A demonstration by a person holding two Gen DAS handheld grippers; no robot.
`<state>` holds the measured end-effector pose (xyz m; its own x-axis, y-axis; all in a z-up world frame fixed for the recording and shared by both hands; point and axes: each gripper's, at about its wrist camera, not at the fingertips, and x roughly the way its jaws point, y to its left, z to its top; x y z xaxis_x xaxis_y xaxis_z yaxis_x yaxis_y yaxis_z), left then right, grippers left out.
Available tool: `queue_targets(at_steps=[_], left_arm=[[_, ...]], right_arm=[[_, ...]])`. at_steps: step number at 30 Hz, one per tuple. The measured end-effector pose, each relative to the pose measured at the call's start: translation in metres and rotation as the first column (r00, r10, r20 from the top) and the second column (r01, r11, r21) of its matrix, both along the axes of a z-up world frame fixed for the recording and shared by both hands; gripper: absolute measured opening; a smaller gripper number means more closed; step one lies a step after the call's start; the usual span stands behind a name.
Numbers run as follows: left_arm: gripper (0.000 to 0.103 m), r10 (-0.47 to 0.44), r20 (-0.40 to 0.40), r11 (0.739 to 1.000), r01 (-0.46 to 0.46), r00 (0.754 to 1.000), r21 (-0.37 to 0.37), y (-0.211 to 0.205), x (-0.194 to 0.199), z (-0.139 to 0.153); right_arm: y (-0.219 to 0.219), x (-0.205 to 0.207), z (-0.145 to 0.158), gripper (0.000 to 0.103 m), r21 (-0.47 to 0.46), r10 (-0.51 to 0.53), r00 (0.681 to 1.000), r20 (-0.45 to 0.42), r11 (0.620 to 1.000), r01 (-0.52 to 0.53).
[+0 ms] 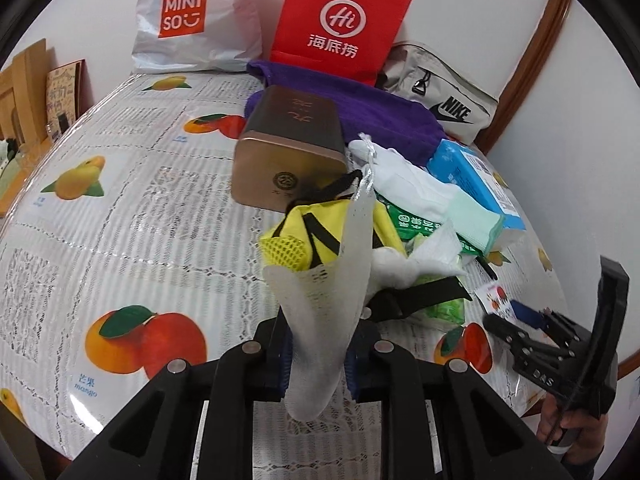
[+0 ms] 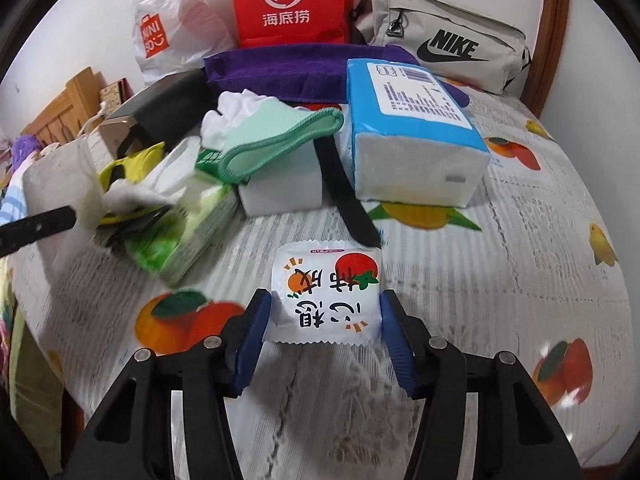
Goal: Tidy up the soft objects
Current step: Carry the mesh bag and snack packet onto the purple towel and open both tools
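Observation:
My left gripper (image 1: 316,364) is shut on a white mesh pouch (image 1: 324,280), which stands up between its fingers above the table. Behind the pouch lies a heap of soft things: a yellow mesh bag (image 1: 316,224), white cloth (image 1: 408,176), a mint-green cloth (image 2: 280,136) and a green tissue pack (image 2: 192,232). My right gripper (image 2: 324,312) points down at a small white tissue packet (image 2: 324,292) printed with fruit, flat on the table. Its blue pads touch the packet's two side edges. The right gripper (image 1: 508,312) also shows at the right edge of the left wrist view.
A bronze tin (image 1: 288,152), a blue tissue pack (image 2: 412,132), a purple towel (image 2: 288,68), a red paper bag (image 1: 340,20), a white Miniso bag (image 1: 192,16) and a beige Nike pouch (image 2: 448,52) crowd the back. The fruit-print tablecloth (image 1: 120,208) lies bare at the left.

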<state>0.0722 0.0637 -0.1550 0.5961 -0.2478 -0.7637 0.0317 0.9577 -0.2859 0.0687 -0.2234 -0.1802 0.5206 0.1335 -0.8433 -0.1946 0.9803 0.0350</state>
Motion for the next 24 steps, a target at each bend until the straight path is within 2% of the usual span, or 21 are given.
queue_targets(at_steps=[5, 8, 15, 24], left_arm=[[0.020, 0.008, 0.009, 1.000, -0.008, 1.000, -0.003, 0.003, -0.002, 0.004], [0.014, 0.013, 0.020, 1.000, -0.013, 1.000, 0.000, 0.003, -0.003, 0.009], [0.009, 0.011, 0.052, 1.000, -0.012, 0.999, 0.016, 0.005, -0.005, 0.025], [0.008, 0.018, 0.088, 0.999, -0.022, 0.996, 0.045, 0.005, 0.001, 0.049]], right_arm=[[-0.010, -0.010, 0.003, 0.055, -0.005, -0.010, 1.000, 0.003, 1.000, 0.010], [-0.022, -0.014, 0.005, 0.055, 0.001, -0.038, 0.999, 0.009, 0.999, 0.038], [-0.042, -0.014, 0.017, 0.055, 0.027, -0.091, 0.995, 0.045, 0.996, 0.090], [-0.046, -0.006, 0.038, 0.055, 0.043, -0.102, 0.991, 0.082, 0.994, 0.098]])
